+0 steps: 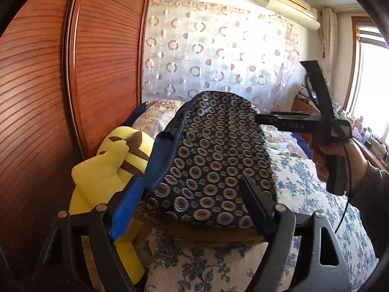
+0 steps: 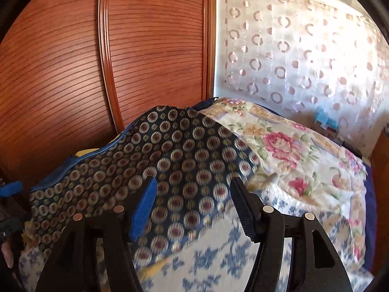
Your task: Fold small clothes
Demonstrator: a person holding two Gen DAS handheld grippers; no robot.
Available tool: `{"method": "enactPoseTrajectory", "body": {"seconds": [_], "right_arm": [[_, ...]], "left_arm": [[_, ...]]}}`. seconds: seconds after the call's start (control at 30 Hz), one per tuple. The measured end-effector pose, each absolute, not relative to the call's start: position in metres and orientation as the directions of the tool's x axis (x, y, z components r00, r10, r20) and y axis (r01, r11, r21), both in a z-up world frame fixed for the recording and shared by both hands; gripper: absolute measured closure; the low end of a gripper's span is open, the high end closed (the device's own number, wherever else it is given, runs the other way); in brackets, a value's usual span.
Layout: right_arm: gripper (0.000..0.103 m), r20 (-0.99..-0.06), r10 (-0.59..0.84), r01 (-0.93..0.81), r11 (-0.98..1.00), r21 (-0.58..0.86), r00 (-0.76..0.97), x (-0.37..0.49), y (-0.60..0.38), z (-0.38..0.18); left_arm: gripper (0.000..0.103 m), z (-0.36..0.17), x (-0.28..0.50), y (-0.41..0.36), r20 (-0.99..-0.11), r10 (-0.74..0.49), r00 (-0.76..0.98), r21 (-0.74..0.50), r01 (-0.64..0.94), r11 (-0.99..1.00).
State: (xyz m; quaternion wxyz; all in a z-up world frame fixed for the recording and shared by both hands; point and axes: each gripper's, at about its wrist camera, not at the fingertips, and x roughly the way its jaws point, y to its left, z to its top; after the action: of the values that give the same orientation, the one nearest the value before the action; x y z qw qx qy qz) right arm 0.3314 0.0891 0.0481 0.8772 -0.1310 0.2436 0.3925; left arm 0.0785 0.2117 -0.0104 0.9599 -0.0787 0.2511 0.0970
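One patterned garment [image 1: 214, 160], two open claws [image 1: 192, 202]

Home bedroom, floral-quilted bed [image 2: 304, 160], wooden wardrobe [image 2: 150, 48], patterned curtain [image 1: 214, 56], air conditioner [image 1: 293, 8]

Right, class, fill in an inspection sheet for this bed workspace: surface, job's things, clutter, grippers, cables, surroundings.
Surface: bed cover, white with blue flowers.
Job's things: dark patterned garment, draped in a heap, not flat.
Clutter: yellow plush toy beside the garment; floral quilt behind.
Grippers: left gripper open around the garment's edge; right gripper open over it.
Cables: black cable hanging by the hand.
Surroundings: wooden wardrobe, curtain, air conditioner.
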Motion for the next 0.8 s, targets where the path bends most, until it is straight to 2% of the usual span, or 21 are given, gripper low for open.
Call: {"method": "enactPoseTrajectory", "body": {"seconds": [0.3, 0.63, 0.8], "right_arm": [[0.038, -0.489, 0.613, -0.706, 0.708, -0.009, 0.621, 0.248, 0.007, 0.055], [0.019, -0.412, 0.566, -0.619, 0.785, 0.007, 0.714, 0.154, -0.079, 0.063], [0.016, -0.378, 0.520, -0.556, 0.831, 0.015, 0.766, 0.110, -0.115, 0.070]], "left_arm": [[0.022, 0.009, 0.066, 0.168, -0.468, 0.105, 0.878, -0.052, -0.147, 0.988], [0.022, 0.020, 0.059, 0.104, -0.455, 0.026, 0.890, -0.015, -0.036, 0.999], [0.022, 0.025, 0.052, 0.076, -0.453, 0.024, 0.891, 0.018, -0.018, 1.000]]}}
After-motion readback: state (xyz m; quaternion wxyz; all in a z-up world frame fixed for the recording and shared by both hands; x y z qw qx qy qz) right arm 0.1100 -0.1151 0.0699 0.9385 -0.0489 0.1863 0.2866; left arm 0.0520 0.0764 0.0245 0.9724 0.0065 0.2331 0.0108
